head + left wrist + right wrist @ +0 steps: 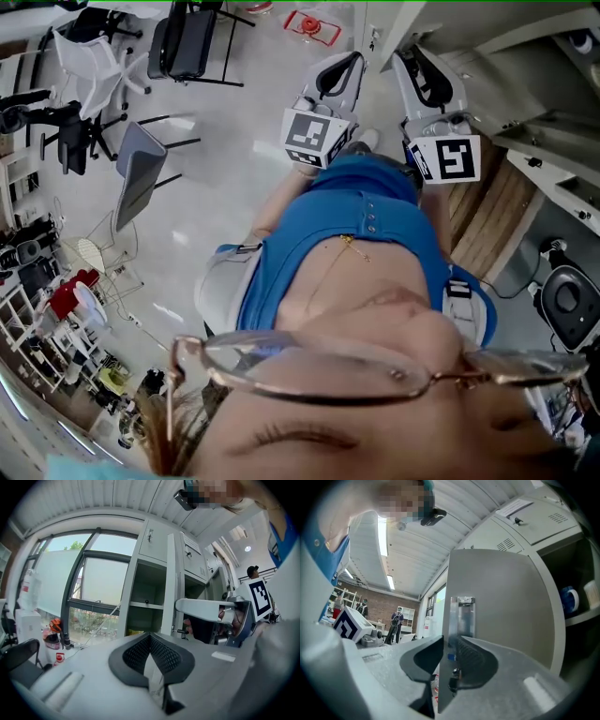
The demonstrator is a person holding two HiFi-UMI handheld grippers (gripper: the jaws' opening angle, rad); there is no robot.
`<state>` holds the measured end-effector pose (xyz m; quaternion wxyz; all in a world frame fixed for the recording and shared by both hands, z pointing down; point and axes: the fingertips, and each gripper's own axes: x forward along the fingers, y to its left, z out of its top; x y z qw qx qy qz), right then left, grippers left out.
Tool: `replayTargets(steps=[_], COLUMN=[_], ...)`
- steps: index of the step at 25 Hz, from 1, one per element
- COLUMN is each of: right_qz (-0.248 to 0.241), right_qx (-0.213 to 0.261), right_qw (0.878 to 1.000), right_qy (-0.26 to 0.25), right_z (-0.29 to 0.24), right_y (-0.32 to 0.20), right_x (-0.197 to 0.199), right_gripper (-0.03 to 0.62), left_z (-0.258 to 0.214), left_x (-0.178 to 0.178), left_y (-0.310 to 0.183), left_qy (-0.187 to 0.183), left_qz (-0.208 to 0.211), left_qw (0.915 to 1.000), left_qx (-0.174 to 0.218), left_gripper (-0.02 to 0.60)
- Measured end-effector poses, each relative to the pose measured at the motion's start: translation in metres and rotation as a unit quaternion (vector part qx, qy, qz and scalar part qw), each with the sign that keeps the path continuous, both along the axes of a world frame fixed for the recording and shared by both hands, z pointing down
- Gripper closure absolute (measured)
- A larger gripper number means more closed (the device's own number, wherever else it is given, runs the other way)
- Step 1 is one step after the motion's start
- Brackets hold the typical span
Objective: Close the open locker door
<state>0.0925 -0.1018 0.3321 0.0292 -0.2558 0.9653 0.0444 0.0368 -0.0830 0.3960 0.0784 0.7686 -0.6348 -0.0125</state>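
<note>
Pale, glossy floor (pixel 234 178) below, grey lockers (pixel 157 541) standing beside a big window (pixel 93 588). Two grippers are up, and one locker door (pixel 501 602) stands swung open. The right gripper (pixel 450 644) has that door's free edge between its fingers, pads pinched onto the sheet from either side. The left gripper (pixel 150 637) hangs near it, fingers together and empty, the door ahead and apart.

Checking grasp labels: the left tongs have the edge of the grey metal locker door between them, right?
No, the right tongs have the edge of the grey metal locker door between them; the right gripper view shows it. The left tongs hold nothing.
</note>
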Motion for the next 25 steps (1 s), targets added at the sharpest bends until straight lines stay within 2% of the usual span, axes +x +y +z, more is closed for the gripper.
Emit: replayTargets(steps=[10,15,25], right_qz=[0.027,0.047,0.101], right_qx=[0.004,0.0,-0.002], right_qw=[1.0,0.999,0.995], right_qy=[0.011,0.012,0.012], right_z=[-0.003,-0.002,0.001], right_y=[-0.006,-0.024,-0.043], right_x=[-0.019,-0.037,-0.054], right_gripper=[0.534,0.539,0.539], left_z=[-0.003,-0.006,-0.014], left_x=[-0.025,-0.047,-0.061], left_y=[0.003,-0.022,-0.06], left_qy=[0.003,0.007,0.001], left_qz=[0.004,0.039,0.11], left_qw=[1.0,0.9992,0.9938], left_qx=[0.001,0.002,0.016], left_gripper=[0.581,0.581,0.581])
